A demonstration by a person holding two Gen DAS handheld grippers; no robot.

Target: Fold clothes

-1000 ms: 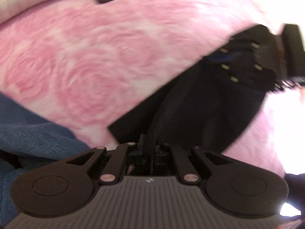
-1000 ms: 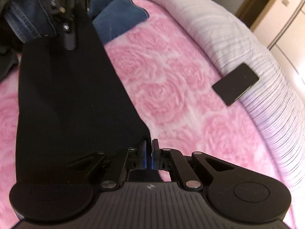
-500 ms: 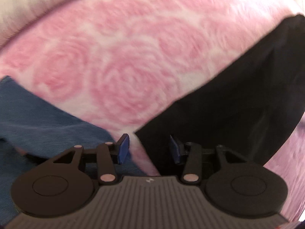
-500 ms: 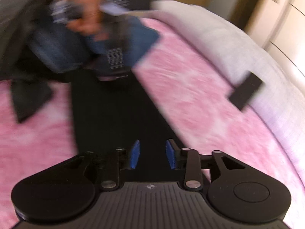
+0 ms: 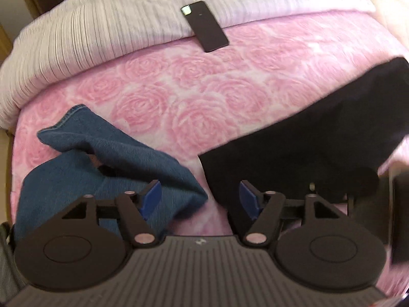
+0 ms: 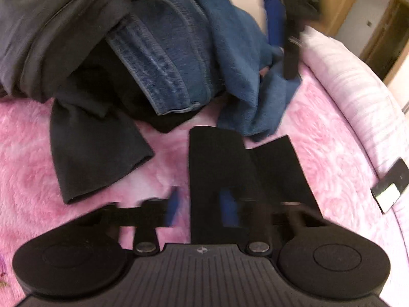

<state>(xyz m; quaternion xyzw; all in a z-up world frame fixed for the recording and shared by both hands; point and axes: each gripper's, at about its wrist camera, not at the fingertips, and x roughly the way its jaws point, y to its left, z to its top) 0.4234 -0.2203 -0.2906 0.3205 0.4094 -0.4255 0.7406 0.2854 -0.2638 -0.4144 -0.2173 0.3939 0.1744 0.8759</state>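
Observation:
A black garment (image 5: 306, 138) lies flat on the pink rose blanket (image 5: 204, 97), right of a heap of blue jeans (image 5: 107, 168). My left gripper (image 5: 201, 199) hovers above the strip of blanket between them; its jaws are opening and hold nothing. In the right wrist view the black garment (image 6: 230, 168) is a folded strip running up from my right gripper (image 6: 200, 208). Those jaws are blurred and closing, still apart, with the strip's left edge between them. The left gripper (image 6: 281, 38) is a blur above the jeans.
A black phone (image 5: 204, 25) rests where the blanket meets the white striped duvet (image 5: 102, 33). A pile of jeans (image 6: 173, 58) and a dark grey garment (image 6: 89, 140) lies beyond the folded strip. The phone (image 6: 391, 189) is at the right edge.
Both grippers were shut on the black garment and have let it go. The left one rose and pulled back. The right one swung toward the clothes pile, and its fingers now blur inward.

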